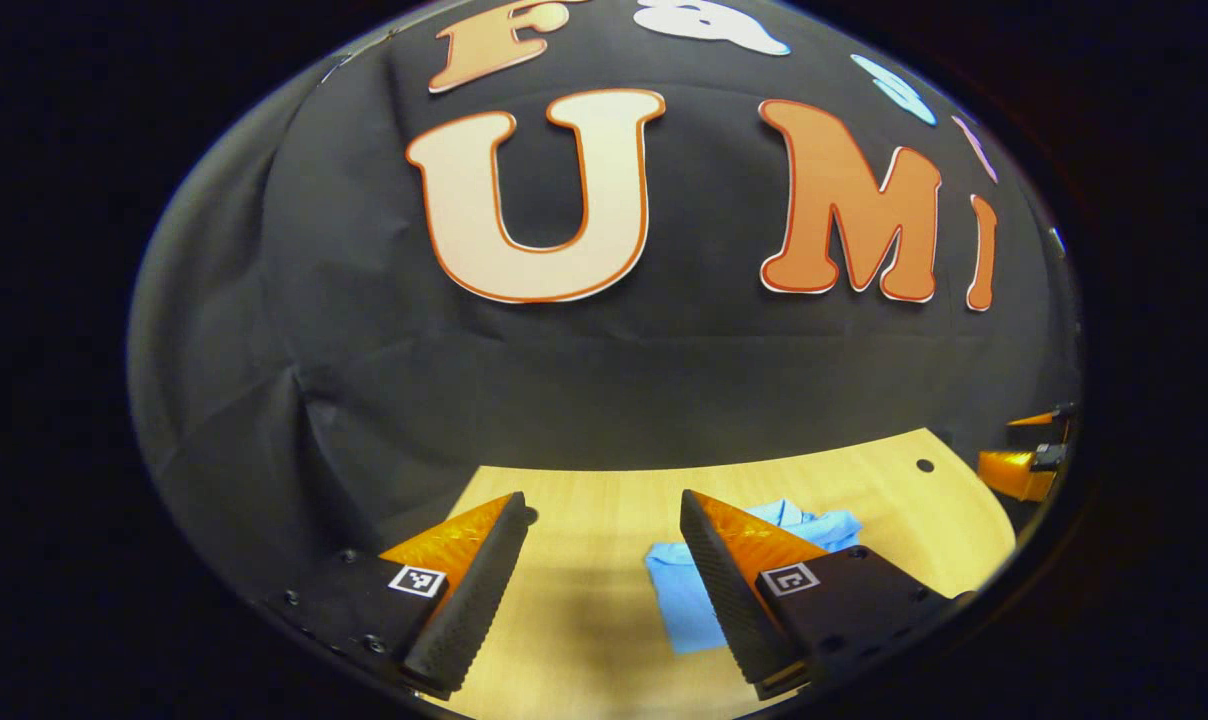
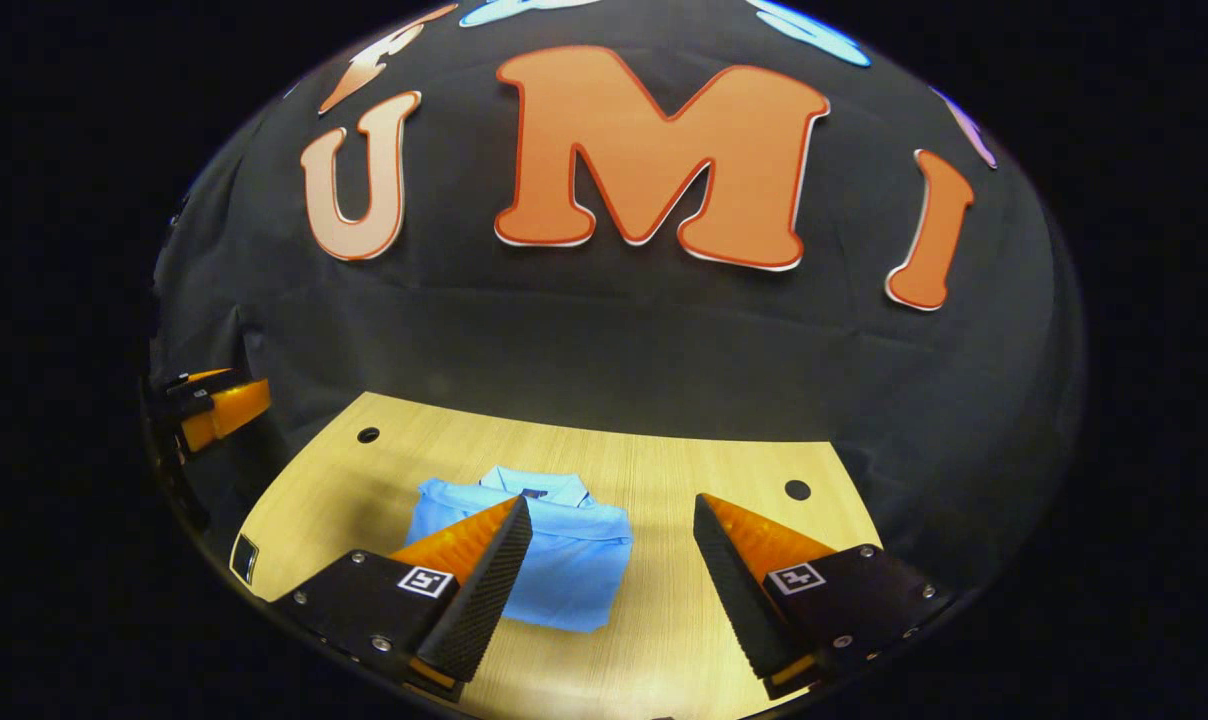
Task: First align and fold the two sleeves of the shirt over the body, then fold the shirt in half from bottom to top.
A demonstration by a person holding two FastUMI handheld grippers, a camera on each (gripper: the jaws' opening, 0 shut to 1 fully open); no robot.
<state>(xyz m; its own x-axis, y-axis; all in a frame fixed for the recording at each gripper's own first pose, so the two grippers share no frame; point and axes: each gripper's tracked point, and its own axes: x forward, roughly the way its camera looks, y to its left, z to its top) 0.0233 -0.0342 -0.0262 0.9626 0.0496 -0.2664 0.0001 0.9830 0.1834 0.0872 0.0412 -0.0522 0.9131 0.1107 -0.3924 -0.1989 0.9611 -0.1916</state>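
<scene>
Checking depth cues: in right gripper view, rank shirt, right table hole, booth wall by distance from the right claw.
1. Shirt: folded on the table, just ahead, left of centre.
2. Right table hole: farther back, near the table's far edge.
3. Booth wall: behind the table.

No readable text; square black-and-white markers point(image 1: 417, 581) sit on the hand-held gripper fingers.
</scene>
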